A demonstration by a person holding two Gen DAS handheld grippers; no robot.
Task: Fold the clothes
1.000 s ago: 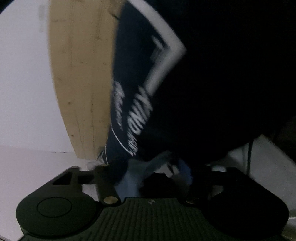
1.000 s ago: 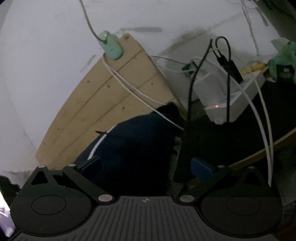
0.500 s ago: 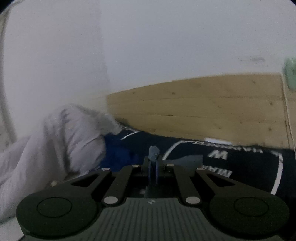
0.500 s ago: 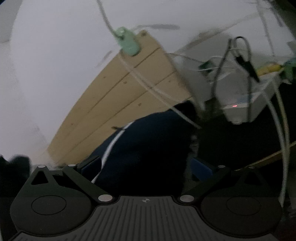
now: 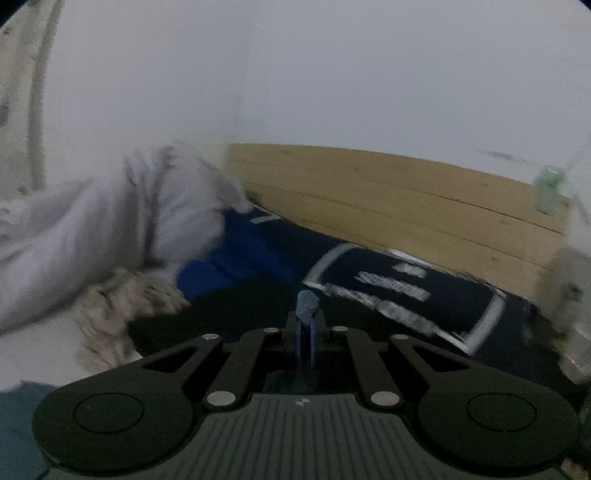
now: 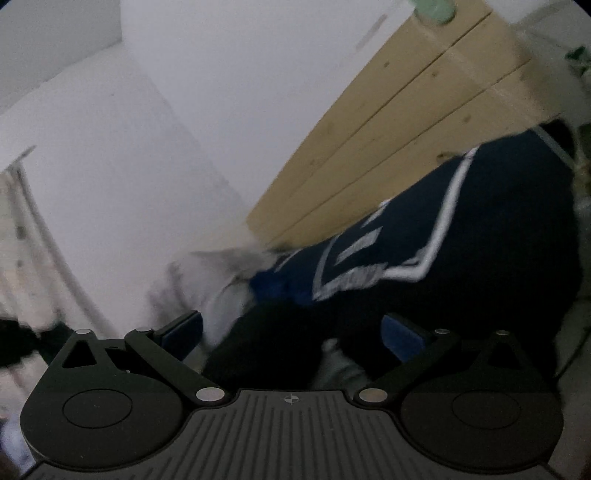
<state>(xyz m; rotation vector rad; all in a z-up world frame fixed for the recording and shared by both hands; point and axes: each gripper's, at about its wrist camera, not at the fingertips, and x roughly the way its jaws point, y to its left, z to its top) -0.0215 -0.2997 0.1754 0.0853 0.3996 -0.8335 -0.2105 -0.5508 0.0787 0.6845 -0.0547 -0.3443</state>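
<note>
Matt navy cloth garment (image 5: 388, 295) with white print lies soft at twelve o'clock; pale grey fleecy cloth (image 5: 110, 229) at ten; bare knotty wood planks (image 5: 388, 199) beyond; black matt plastic tool (image 5: 305, 325).

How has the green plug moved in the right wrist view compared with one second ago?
Cannot tell that the green plug itself moved. It still lies at the wooden board's end; both slid toward the picture's upper right together, so the camera turned.

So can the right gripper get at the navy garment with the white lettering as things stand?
Probably yes: the right gripper is open, and the navy garment lies straight ahead with dark cloth already between its pads; nothing blocks it.
</note>
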